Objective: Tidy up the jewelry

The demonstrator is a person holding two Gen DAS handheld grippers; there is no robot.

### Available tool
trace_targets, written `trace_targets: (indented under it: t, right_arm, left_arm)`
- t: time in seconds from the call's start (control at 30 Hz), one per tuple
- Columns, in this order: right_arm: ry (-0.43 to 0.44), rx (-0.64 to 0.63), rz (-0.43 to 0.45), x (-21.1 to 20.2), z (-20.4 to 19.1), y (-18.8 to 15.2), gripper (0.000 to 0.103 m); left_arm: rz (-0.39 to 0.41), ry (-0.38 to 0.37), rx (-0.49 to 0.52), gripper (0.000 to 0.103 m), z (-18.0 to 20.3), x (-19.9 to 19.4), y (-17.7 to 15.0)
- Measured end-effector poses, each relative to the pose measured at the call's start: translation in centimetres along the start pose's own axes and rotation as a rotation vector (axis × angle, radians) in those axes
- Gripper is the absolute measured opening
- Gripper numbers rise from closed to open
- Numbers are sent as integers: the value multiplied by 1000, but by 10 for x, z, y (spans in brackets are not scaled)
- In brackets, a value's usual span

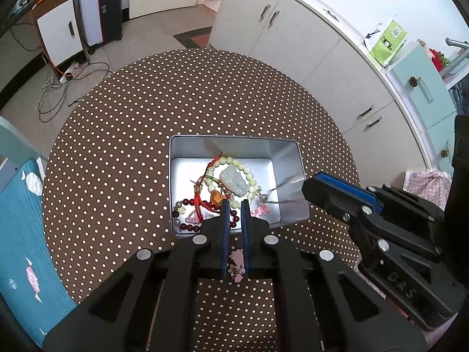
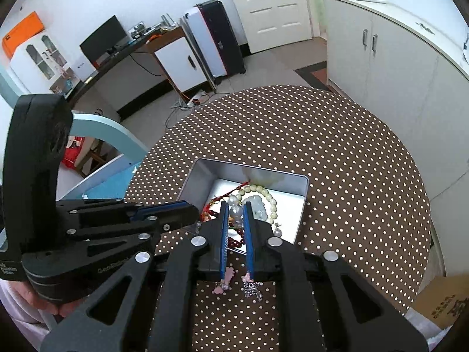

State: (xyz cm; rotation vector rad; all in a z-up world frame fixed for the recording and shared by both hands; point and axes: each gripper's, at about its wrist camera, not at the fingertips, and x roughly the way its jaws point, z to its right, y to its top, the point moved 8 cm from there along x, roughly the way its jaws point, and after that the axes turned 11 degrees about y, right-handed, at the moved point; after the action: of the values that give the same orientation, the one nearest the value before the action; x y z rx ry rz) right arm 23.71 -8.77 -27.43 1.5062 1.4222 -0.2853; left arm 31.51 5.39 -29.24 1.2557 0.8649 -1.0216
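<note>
A silver tin box [image 1: 234, 143] sits on the dotted table and holds several pieces: a pale bead bracelet [image 1: 237, 162], a white jade pendant [image 1: 234, 180], red cords and dark red beads [image 1: 190, 227]. My left gripper [image 1: 234, 202] hovers over the box's near edge, jaws slightly apart and empty. Pink earrings [image 1: 236, 259] lie on the cloth below it. My right gripper [image 2: 235, 204] hangs over the box [image 2: 249, 173], jaws slightly apart and empty; pink and silver earrings [image 2: 224, 283] lie beneath it. The right gripper shows at the right of the left wrist view [image 1: 337, 187].
The round table has a brown polka-dot cloth [image 1: 146, 123]. White cabinets [image 1: 293, 38] stand behind it. A blue cushioned chair [image 1: 17, 234] is at the left. Cables [image 1: 73, 85] lie on the floor. A cardboard box [image 2: 442, 302] sits at the lower right.
</note>
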Motion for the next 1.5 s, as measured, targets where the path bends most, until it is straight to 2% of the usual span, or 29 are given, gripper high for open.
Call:
trace_targets:
  t: [0.07, 0.17, 0.47, 0.63, 0.87, 0.97, 1.33, 1.5]
  right_arm:
    - [-12, 10, -7, -1, 4, -1, 14]
    - [-28, 20, 2, -6, 8, -1, 26]
    - [-46, 50, 13, -20, 15, -17, 32]
    - [-57, 67, 13, -26, 16, -27, 35]
    - [-76, 96, 4, -29, 20, -42, 42]
    - [-78, 118, -7, -27, 26, -51, 45]
    - [-89, 211, -110, -8, 42, -99, 46]
    - [-84, 225, -135, -4, 45, -110, 46]
  left_arm:
    - [-6, 5, 4, 18, 0, 0, -3]
    - [-16, 6, 6, 18, 0, 0, -7]
    - [-9, 12, 13, 26, 4, -9, -18]
    - [-19, 10, 20, 27, 8, -11, -26]
    - [-41, 5, 43, 36, 15, -6, -38]
    - [-75, 4, 45, 36, 15, 3, -47]
    - [-269, 13, 59, 36, 18, 54, -86]
    - [-311, 13, 65, 36, 23, 68, -93]
